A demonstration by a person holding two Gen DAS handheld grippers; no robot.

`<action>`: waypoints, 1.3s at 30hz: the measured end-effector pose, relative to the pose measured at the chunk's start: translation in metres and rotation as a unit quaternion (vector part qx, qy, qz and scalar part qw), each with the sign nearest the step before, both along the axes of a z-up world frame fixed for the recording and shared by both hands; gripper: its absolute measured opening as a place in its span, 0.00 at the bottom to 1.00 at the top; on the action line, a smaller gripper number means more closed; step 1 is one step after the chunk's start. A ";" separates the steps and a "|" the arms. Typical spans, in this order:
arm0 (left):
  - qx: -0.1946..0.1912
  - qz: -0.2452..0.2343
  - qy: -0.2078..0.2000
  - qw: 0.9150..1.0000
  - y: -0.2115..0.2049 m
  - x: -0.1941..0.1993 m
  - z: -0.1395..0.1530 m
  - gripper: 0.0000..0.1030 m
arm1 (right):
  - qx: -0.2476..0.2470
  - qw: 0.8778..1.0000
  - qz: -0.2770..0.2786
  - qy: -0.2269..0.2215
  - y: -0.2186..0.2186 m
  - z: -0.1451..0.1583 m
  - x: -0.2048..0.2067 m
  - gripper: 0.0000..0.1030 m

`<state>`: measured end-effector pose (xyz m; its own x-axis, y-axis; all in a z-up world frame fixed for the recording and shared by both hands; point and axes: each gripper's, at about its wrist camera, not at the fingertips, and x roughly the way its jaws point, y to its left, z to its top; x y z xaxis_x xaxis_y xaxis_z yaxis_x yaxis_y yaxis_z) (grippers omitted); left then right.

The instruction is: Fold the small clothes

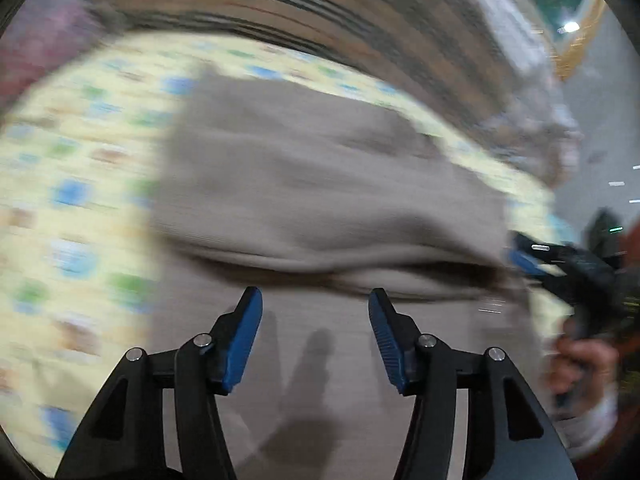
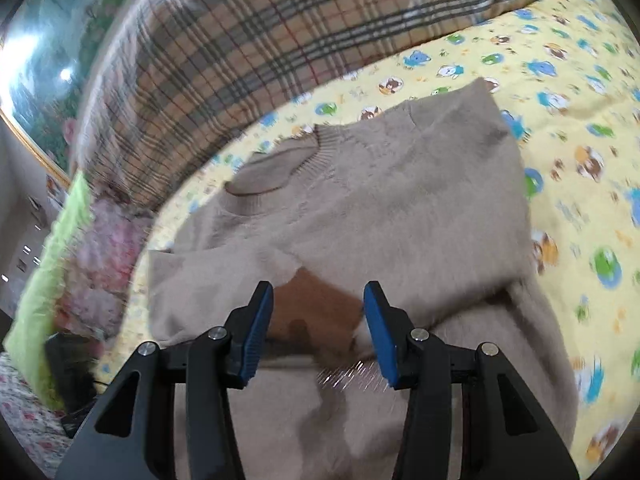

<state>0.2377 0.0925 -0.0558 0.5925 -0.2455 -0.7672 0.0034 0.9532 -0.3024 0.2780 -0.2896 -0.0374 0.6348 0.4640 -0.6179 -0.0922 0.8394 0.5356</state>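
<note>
A beige knit sweater (image 2: 384,200) lies on a yellow cartoon-print sheet (image 2: 560,120), its ribbed collar (image 2: 280,164) toward the far left. It is partly folded, with a fold edge across the middle in the left wrist view (image 1: 320,216). My left gripper (image 1: 315,300) is open and empty just above the near part of the sweater. My right gripper (image 2: 318,292) is open and empty over the sweater's near edge. The right gripper also shows in the left wrist view (image 1: 532,260) at the sweater's right edge, held by a hand. The left wrist view is motion-blurred.
A plaid blanket (image 2: 240,40) lies behind the sheet. A pink floral fabric (image 2: 100,248) and a green cloth (image 2: 48,264) sit at the left. The sheet (image 1: 80,160) extends left of the sweater.
</note>
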 end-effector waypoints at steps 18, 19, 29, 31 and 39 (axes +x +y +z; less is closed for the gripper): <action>0.091 0.120 -0.013 0.988 0.032 0.064 -0.017 0.66 | -0.097 0.991 0.046 -0.078 0.016 0.073 -0.013 0.08; 0.085 0.127 -0.014 0.988 0.037 0.065 -0.018 0.66 | -0.112 0.989 0.034 -0.091 0.009 0.084 -0.016 0.08; 0.004 0.149 -0.030 0.988 0.062 0.058 -0.024 0.67 | -0.056 0.998 0.005 0.020 -0.035 0.012 0.003 0.08; -0.015 0.153 -0.035 0.988 0.066 0.054 -0.025 0.67 | -0.035 0.999 0.006 0.025 -0.035 0.004 0.004 0.08; -0.031 0.154 -0.038 0.987 0.069 0.055 -0.025 0.67 | -0.072 0.995 0.006 0.067 -0.034 -0.028 0.014 0.10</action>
